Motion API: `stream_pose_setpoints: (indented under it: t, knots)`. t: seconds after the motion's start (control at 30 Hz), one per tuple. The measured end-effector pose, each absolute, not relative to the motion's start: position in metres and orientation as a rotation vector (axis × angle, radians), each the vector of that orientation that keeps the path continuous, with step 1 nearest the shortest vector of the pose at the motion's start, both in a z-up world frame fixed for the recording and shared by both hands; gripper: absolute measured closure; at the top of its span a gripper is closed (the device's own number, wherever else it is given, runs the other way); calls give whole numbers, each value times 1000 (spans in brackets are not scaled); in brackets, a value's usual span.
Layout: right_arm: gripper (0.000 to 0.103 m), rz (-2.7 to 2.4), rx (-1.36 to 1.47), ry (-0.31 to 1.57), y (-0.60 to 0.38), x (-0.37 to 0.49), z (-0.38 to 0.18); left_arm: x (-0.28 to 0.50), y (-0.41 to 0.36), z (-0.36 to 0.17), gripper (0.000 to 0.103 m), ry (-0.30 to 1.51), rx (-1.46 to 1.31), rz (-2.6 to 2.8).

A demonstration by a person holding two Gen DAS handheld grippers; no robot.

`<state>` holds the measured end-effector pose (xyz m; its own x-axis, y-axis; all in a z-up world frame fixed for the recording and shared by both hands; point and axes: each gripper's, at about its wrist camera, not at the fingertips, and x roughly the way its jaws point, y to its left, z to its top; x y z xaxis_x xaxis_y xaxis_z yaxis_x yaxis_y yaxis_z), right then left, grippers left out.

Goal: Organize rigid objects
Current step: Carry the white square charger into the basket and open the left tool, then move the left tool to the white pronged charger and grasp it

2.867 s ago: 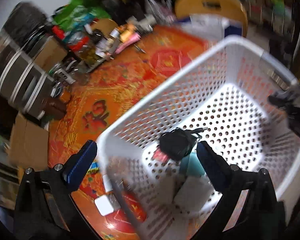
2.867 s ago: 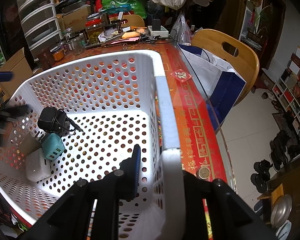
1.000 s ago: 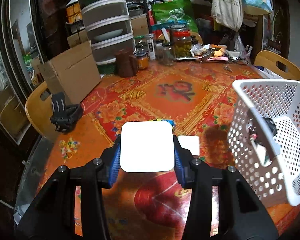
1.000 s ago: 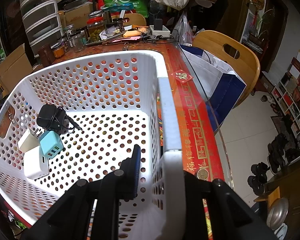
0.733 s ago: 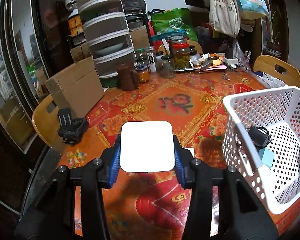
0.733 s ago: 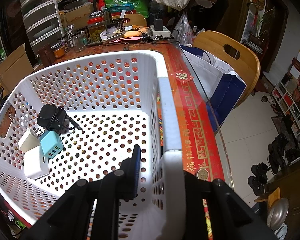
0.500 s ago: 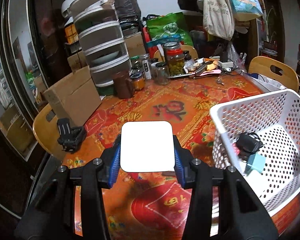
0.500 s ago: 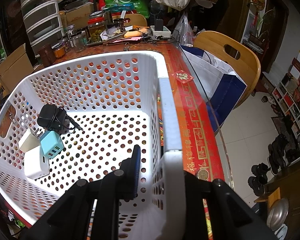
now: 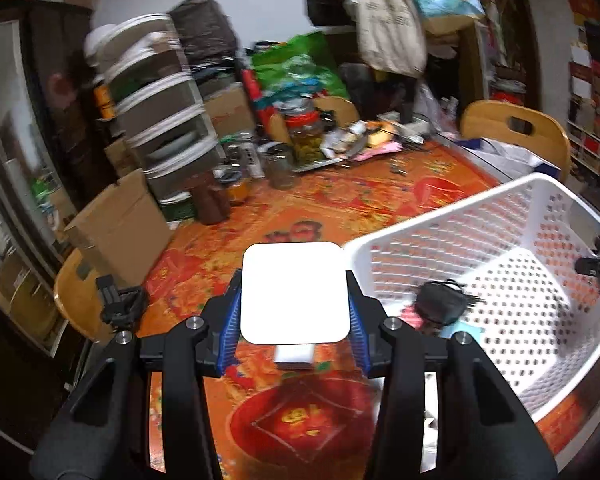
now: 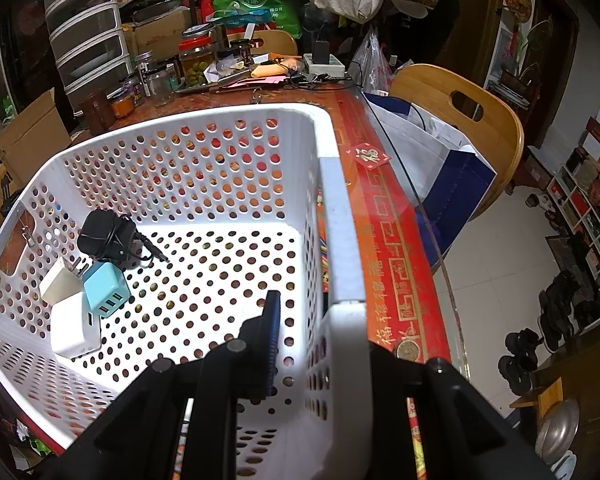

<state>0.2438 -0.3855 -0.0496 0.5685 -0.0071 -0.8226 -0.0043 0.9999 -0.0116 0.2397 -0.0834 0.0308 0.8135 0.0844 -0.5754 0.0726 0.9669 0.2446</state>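
Observation:
My left gripper [image 9: 294, 320] is shut on a white square charger block [image 9: 294, 292] and holds it above the orange table, just left of the white perforated basket [image 9: 440, 228]. Another small white block [image 9: 295, 355] lies on the table below it. My right gripper [image 10: 320, 344] is shut on the basket's near wall [image 10: 342, 240], one finger [image 10: 270, 332] inside. In the basket lie a black adapter with cord [image 10: 106, 236], a teal USB charger [image 10: 106, 284], a white charger [image 10: 74, 324] and a cream plug [image 10: 58, 280].
The far side of the table holds jars [image 10: 196, 62], a power strip [image 10: 324, 64], papers, plastic drawers [image 9: 160, 120] and a cardboard box [image 9: 120, 224]. Wooden chairs [image 10: 460, 112] stand around. A black clip [image 9: 120, 308] sits on the left chair. The table edge runs right of the basket.
My left gripper has lifted the white block and swung right toward the basket, which now shows nearer and more from above. The right gripper and basket have stayed still.

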Motion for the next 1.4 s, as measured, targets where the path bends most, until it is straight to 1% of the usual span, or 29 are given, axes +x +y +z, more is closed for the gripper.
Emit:
stream_pose_setpoints:
  t: [0.13, 0.27, 0.5, 0.6, 0.8, 1.03, 1.17, 1.27, 1.33, 1.37, 1.4]
  knots:
    - [84, 2, -9, 963, -386, 244, -50, 255, -115, 28, 60, 731, 281, -127]
    - [84, 6, -8, 961, -387, 244, -50, 266, -156, 12, 60, 814, 373, -175]
    - [84, 8, -4, 958, -387, 244, -50, 301, -214, -33, 60, 1050, 510, -270]
    - [84, 11, -2, 957, -386, 244, -50, 313, -223, -48, 60, 1138, 505, -322]
    - [84, 21, 5, 956, -388, 245, -51, 328, -250, -71, 60, 1226, 588, -318]
    - [84, 23, 6, 954, -390, 245, -52, 329, -273, -81, 59, 1233, 633, -338]
    - [84, 23, 6, 955, -390, 245, -52, 324, -275, -76, 34, 1202, 637, -352]
    - [84, 23, 6, 954, -390, 245, -52, 313, -250, -39, 34, 1100, 563, -349]
    - [84, 23, 6, 956, -390, 245, -52, 301, -218, -6, 29, 1032, 485, -363]
    - [84, 23, 5, 957, -390, 245, -52, 298, -203, 4, 21, 1008, 456, -361]
    - [84, 23, 3, 960, -390, 245, -52, 292, -178, 22, 10, 960, 408, -347]
